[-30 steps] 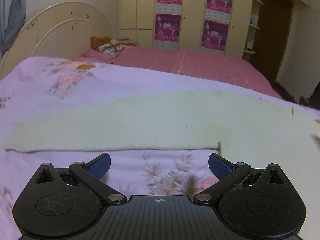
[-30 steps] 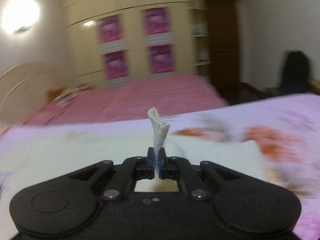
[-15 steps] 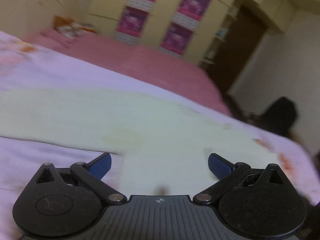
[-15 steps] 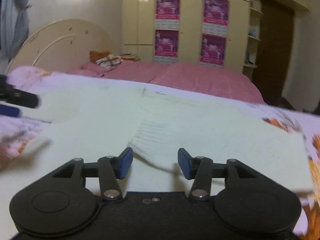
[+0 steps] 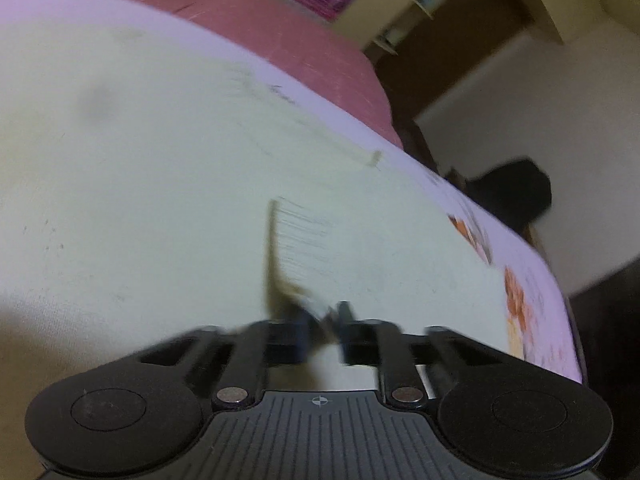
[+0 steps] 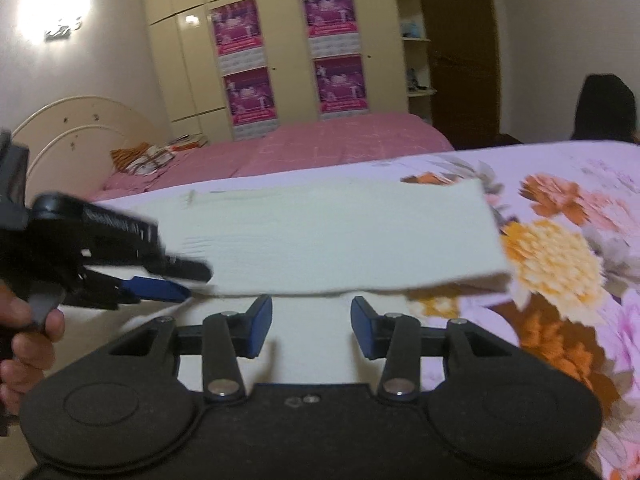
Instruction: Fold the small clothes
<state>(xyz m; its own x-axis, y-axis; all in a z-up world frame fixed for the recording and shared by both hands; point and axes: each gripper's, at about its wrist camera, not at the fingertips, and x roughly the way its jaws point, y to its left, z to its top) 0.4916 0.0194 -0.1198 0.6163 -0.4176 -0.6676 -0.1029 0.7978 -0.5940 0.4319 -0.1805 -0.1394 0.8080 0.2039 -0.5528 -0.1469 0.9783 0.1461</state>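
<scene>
A cream knit garment [image 6: 340, 232] lies folded on the floral purple bed sheet [image 6: 560, 260]. In the left wrist view it fills most of the blurred picture [image 5: 160, 160], and its ribbed edge [image 5: 304, 240] rises toward me. My left gripper [image 5: 324, 320] is closing, and its pads pinch that ribbed edge. The right wrist view shows it from the side at the garment's left end [image 6: 188, 280], with a person's hand [image 6: 24, 344] on its handle. My right gripper [image 6: 311, 320] stands open just before the garment's near edge, with nothing between its fingers.
Behind the sheet lies a pink bed [image 6: 320, 148] with a cream headboard [image 6: 80, 128] and a small pile of cloth [image 6: 148, 156]. A cream wardrobe [image 6: 280, 40] with magenta posters fills the back wall. A dark shape [image 6: 604, 108] stands at the right by the sheet's edge.
My left gripper swung right and down onto the garment and closed on its ribbed edge. My right gripper let go of the cloth it pinched, opened, and drew back a little.
</scene>
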